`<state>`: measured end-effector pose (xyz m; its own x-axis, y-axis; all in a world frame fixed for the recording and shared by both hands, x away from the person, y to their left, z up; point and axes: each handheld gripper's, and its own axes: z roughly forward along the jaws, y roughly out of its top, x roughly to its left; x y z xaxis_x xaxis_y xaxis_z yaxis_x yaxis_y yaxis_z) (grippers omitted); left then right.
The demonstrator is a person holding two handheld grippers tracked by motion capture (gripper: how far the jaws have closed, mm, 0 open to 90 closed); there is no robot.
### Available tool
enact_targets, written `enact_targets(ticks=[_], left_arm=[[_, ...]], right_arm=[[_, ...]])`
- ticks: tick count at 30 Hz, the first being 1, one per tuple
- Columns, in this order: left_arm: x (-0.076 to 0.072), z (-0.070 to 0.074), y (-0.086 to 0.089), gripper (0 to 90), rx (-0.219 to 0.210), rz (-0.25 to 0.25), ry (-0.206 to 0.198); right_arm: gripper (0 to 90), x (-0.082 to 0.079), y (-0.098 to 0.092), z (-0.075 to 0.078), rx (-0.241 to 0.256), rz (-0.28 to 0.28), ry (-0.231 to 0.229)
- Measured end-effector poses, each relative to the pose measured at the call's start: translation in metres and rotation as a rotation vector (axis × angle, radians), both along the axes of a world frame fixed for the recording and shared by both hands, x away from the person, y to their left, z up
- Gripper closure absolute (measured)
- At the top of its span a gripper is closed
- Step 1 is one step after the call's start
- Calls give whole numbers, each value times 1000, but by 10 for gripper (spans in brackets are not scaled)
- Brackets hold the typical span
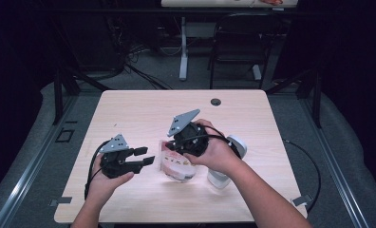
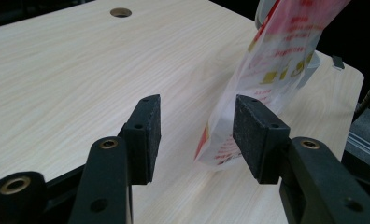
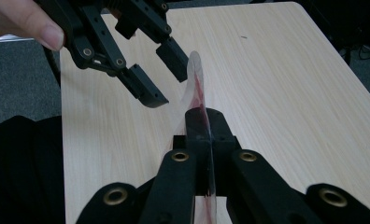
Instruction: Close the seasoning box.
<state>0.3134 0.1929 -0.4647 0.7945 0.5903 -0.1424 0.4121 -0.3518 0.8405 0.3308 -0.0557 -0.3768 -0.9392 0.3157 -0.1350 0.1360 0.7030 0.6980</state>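
Room: dark, with grey floor around the table; a black chair (image 1: 238, 45) and the white leg (image 1: 183, 47) of a second table stand beyond the far edge, with cables on the floor.
Table (image 1: 129, 114): pale wood grain, rounded corners, a round cable hole (image 1: 216, 101) near the middle of the far edge. Its left half and far part are bare.
Roll (image 1: 228, 159): a white roll-like thing lies on the table near the right edge, just behind the right hand; what it is I cannot tell.
Bag (image 1: 175, 164): clear plastic printed in red and yellow, held up off the table, a little nearer the near edge than the middle. In the left gripper view it hangs tilted, its lower corner (image 2: 220, 151) close to the table top. Its contents cannot be made out; it looks flat and thin where it is pinched.
Right gripper (image 3: 201, 135): jaws closed tight on the bag's edge, the film squeezed flat between the pads and sticking up past the tips. In the high view the right hand (image 1: 214, 152) holds it over the middle of the table, grey plate on top.
Left gripper (image 2: 197, 135): jaws wide apart, gripping nothing. The bag's lower corner sits between the pads, against or just beside the right-hand pad (image 2: 255, 135); whether it touches I cannot tell. The left-hand pad is well clear of it. In the high view the left hand (image 1: 105, 183) holds it near the near-left part of the table, pointing at the bag.
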Motion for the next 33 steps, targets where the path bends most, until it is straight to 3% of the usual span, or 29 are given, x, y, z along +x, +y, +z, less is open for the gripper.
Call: enact_targets(ticks=[8, 16, 33], left_arm=[[0, -4, -6, 526, 19, -38, 0], [-2, -8, -13, 523, 1, -76, -10], [-1, -14, -19, 521, 4, -111, 0]], right_arm=[[900, -3, -4, 4, 7, 8, -7], [900, -6, -7, 12, 11, 18, -27], [900, -9, -13, 20, 24, 37, -41]])
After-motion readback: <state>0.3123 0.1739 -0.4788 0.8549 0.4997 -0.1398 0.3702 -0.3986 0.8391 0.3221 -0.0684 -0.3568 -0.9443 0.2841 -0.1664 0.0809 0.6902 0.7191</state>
